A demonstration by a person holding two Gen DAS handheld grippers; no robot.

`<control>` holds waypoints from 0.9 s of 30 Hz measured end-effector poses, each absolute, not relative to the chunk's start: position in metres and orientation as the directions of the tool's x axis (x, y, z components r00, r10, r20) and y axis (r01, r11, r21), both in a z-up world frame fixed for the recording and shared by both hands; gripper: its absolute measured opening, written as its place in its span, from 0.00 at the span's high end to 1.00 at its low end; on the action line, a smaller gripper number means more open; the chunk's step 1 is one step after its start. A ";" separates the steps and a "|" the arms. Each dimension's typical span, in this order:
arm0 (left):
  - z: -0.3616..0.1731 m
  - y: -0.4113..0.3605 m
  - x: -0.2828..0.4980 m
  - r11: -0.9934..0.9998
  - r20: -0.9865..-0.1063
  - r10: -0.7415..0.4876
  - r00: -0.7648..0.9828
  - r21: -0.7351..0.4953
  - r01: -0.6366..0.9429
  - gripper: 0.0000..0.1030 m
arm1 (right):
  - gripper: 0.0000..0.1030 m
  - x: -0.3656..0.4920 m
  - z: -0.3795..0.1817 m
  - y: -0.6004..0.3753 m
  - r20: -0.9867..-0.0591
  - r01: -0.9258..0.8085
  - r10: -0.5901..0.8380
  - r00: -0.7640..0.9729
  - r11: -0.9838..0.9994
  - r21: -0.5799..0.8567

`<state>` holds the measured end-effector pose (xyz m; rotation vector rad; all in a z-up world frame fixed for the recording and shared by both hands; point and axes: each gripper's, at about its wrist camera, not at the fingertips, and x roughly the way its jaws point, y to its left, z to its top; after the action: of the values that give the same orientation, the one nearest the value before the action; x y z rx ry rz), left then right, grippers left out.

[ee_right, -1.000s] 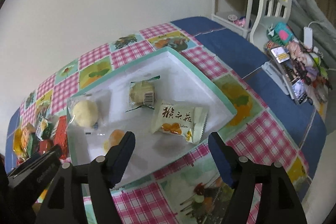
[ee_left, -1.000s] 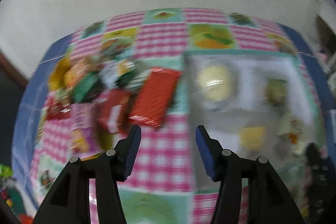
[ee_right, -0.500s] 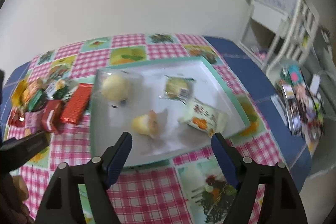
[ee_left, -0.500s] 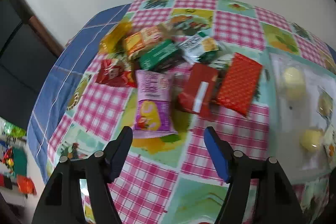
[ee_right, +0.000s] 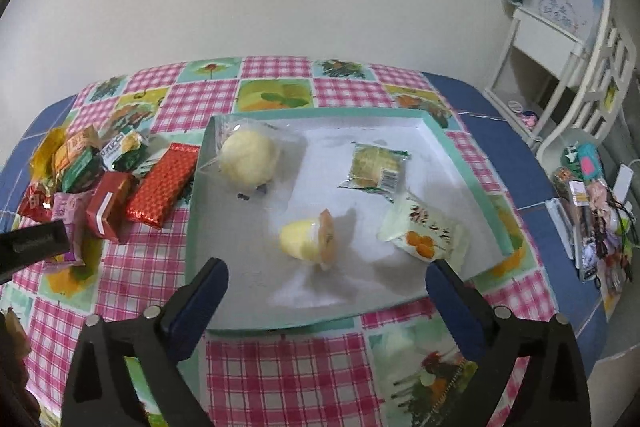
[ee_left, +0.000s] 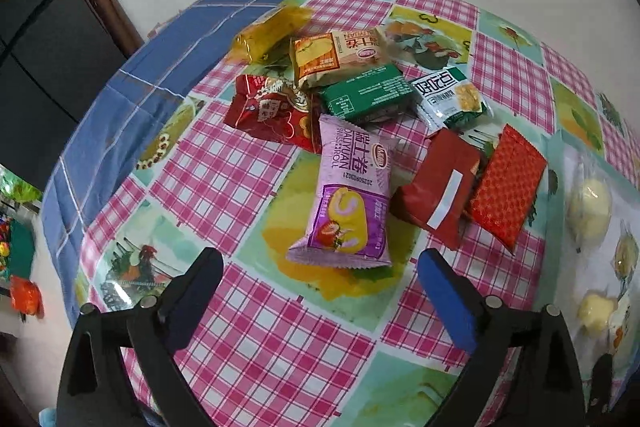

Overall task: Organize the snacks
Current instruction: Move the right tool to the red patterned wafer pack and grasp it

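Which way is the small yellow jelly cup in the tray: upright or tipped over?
Tipped over. In the right wrist view the jelly cup lies on its side on the tray, its orange lid facing sideways.

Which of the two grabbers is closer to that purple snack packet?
Left. The left gripper hangs open just short of the purple packet. The right gripper is open over the tray, well off to the side.

Checked tablecloth (ee_right: 280, 367) over table; white shelf unit (ee_right: 560, 67) by wall; cluttered trinkets (ee_right: 592, 211) right.
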<state>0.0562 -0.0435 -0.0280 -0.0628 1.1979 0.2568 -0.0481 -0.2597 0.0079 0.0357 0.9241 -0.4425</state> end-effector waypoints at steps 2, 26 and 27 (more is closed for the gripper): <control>-0.030 -0.039 0.059 0.967 -0.930 0.157 0.333 0.076 -0.243 0.05 | 0.00 -0.045 0.004 -0.260 -0.785 0.373 -0.333 0.522 0.917 -0.141; -0.006 0.004 0.121 0.973 -0.875 0.038 0.483 -0.077 -0.216 0.01 | 0.00 0.015 0.008 -0.221 -0.781 0.263 -0.149 0.606 0.965 0.020; -0.005 0.006 0.124 0.975 -0.870 0.033 0.491 -0.081 -0.208 0.01 | 0.00 0.020 0.010 -0.217 -0.780 0.253 -0.142 0.610 0.967 0.022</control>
<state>0.1236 0.0062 -0.0046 -0.1841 1.0489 0.1473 0.0196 -0.2169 0.0097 0.1352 0.8868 -0.2287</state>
